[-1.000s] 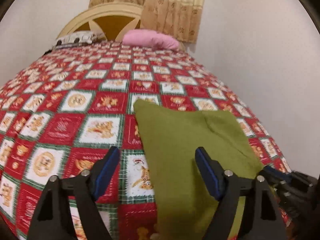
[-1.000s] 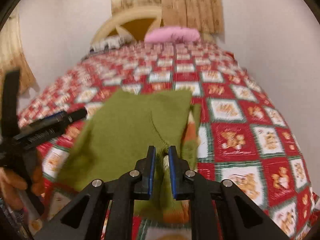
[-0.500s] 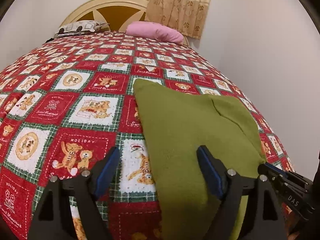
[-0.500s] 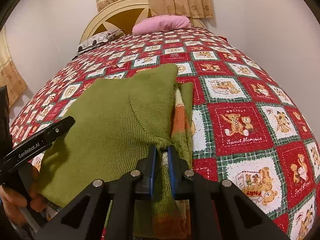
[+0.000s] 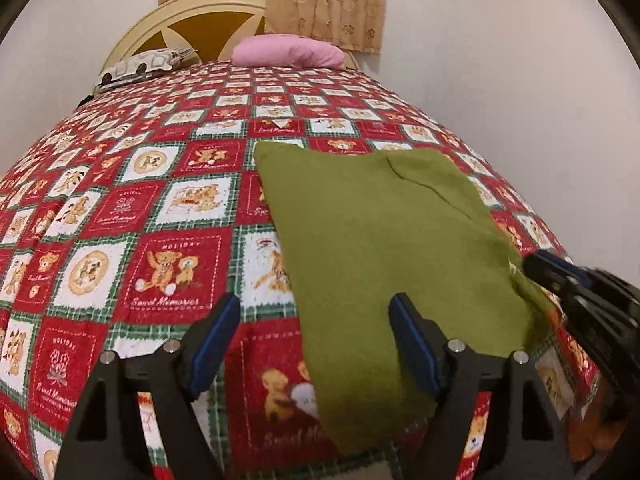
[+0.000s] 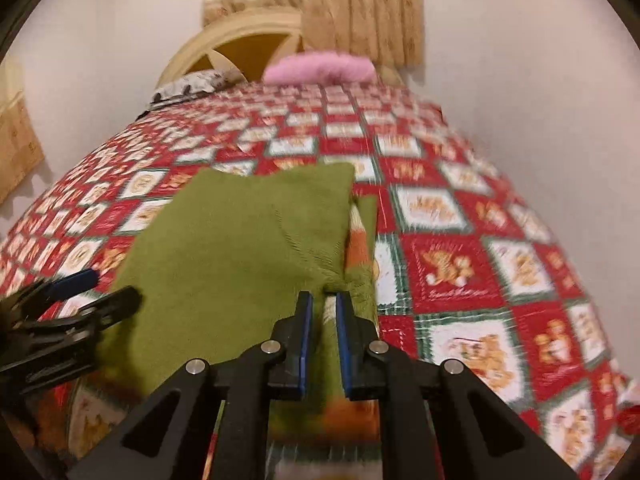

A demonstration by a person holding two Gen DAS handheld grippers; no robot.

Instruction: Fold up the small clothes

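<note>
An olive green knitted garment (image 5: 380, 232) lies folded on the red teddy-bear quilt (image 5: 168, 264), reaching to the bed's near edge. My left gripper (image 5: 314, 320) hovers over the garment's near left edge. Its jaws stand wide and are closing, with the cloth's edge below and between them, and the pads are off the cloth. In the right wrist view the garment (image 6: 240, 240) shows an orange and white striped layer along its right side. My right gripper (image 6: 324, 312) is shut on the garment's near right edge. It also shows as the right gripper (image 5: 560, 276) in the left wrist view.
A pink pillow (image 5: 288, 52) and a patterned pillow (image 5: 144, 66) lie against the cream headboard (image 5: 192, 16) at the far end. A beige curtain (image 5: 328, 0) hangs behind. A white wall (image 5: 520, 100) runs close along the bed's right side. The left gripper (image 6: 80, 292) shows at the garment's left.
Both cameras have drawn back toward the bed's near edge, so more quilt shows. The right gripper has kept its hold on the garment's edge; the right view is now blurred.
</note>
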